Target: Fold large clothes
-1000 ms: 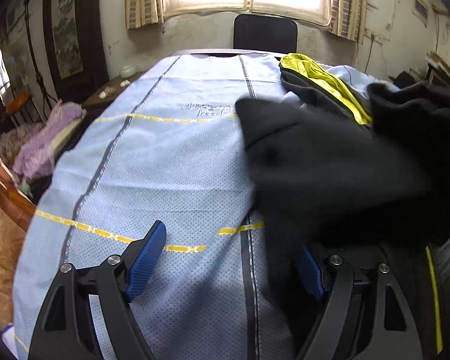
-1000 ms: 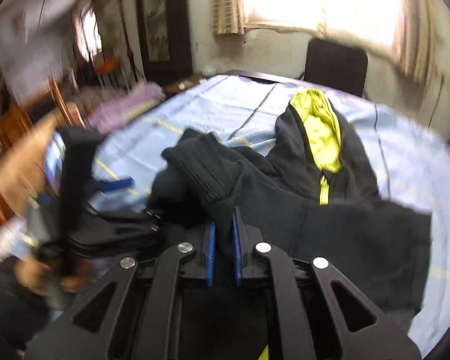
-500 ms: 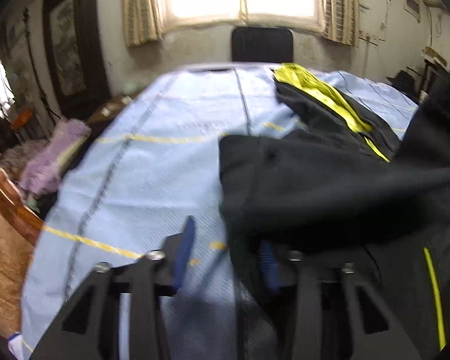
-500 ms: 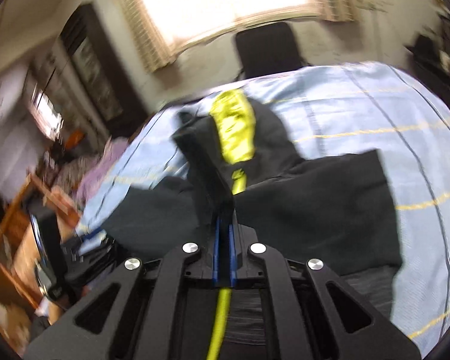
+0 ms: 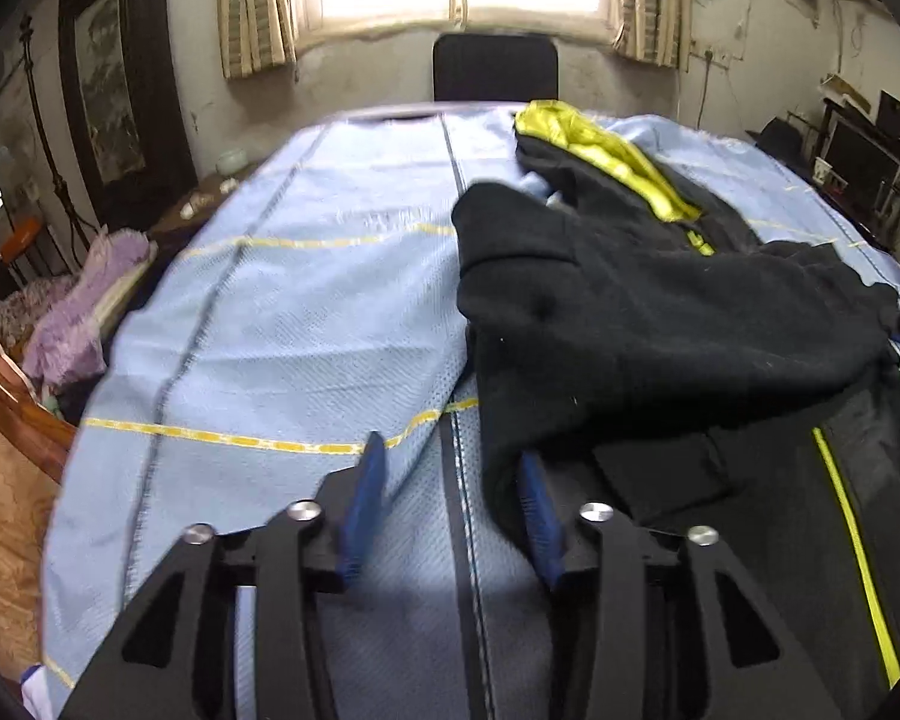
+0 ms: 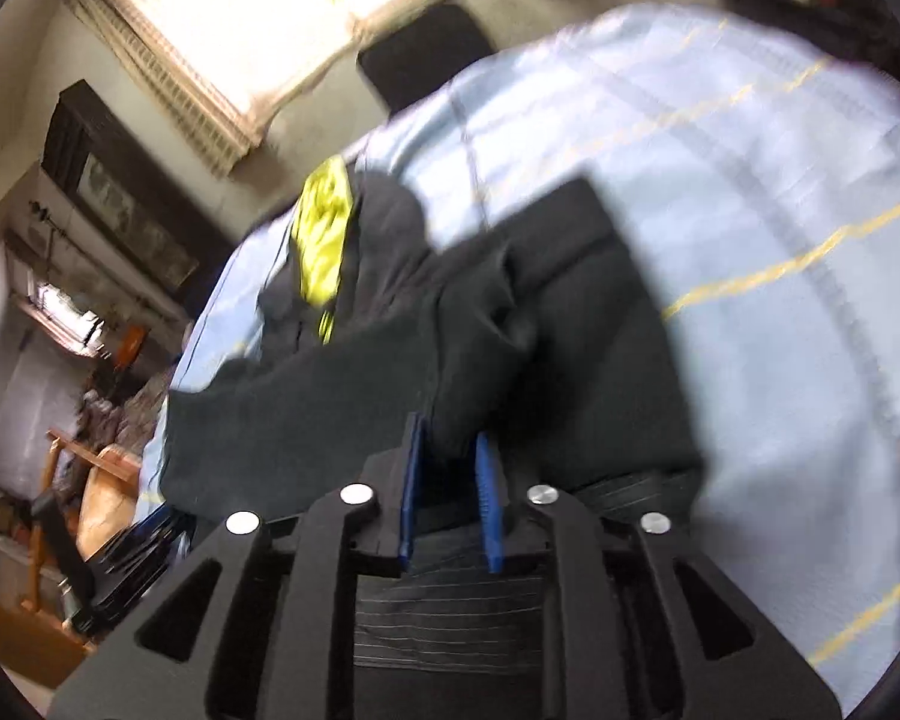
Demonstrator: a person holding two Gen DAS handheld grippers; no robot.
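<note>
A black fleece jacket [image 5: 660, 312] with a yellow-green hood lining [image 5: 606, 150] and a yellow-green zipper lies on the light blue tablecloth [image 5: 306, 312]. Its left half is folded over to the right. My left gripper [image 5: 450, 498] is open and empty at the jacket's left edge. In the right wrist view the jacket [image 6: 510, 330] is blurred. My right gripper [image 6: 450, 480] has its blue pads [image 6: 411, 498] a little apart, with a fold of the black sleeve between them.
A black chair [image 5: 495, 66] stands at the table's far end under a bright window. Purple cloth [image 5: 84, 294] and a wooden chair [image 5: 6, 384] are to the left. Shelves with clutter [image 5: 858, 162] are at the right.
My right gripper has carried the sleeve across to the right and its pads have parted. The left gripper has opened wider. The jacket's left half now lies folded over.
</note>
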